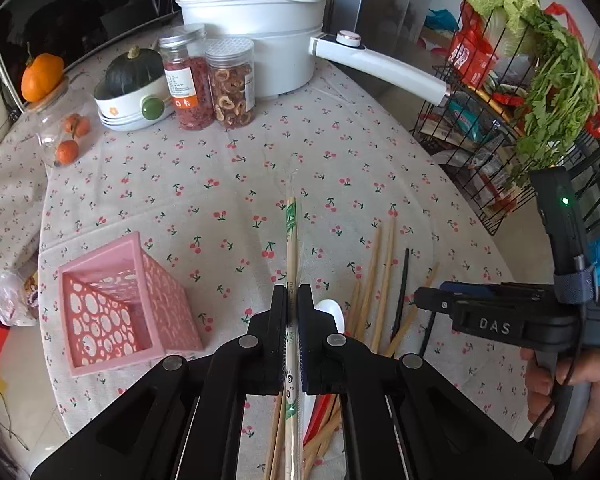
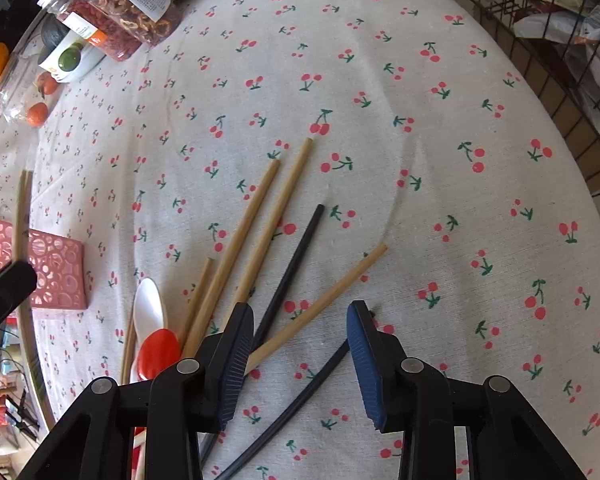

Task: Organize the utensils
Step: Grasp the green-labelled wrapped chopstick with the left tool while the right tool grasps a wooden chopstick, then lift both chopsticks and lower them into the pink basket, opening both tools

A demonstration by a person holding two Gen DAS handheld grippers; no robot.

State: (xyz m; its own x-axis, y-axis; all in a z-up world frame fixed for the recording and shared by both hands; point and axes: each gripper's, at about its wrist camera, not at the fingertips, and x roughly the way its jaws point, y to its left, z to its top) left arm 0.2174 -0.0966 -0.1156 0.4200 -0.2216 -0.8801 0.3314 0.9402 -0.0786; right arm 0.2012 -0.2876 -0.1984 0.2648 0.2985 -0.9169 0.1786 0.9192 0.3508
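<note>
My left gripper (image 1: 294,296) is shut on a wrapped pair of wooden chopsticks (image 1: 291,240) and holds it above the tablecloth, pointing away. A pink perforated holder (image 1: 116,304) lies on its side to the left; it also shows in the right wrist view (image 2: 56,276). My right gripper (image 2: 300,312) is open and empty, low over loose wooden chopsticks (image 2: 252,232), black chopsticks (image 2: 296,260) and white and red spoons (image 2: 152,328). The right gripper (image 1: 432,300) also shows in the left wrist view, beside the pile (image 1: 380,280).
A white pot (image 1: 260,28) with a long handle, two jars (image 1: 208,80), a bowl with a squash (image 1: 132,92) and a glass jar with oranges (image 1: 60,128) stand at the back. A black wire rack (image 1: 500,128) with vegetables stands off the table's right edge.
</note>
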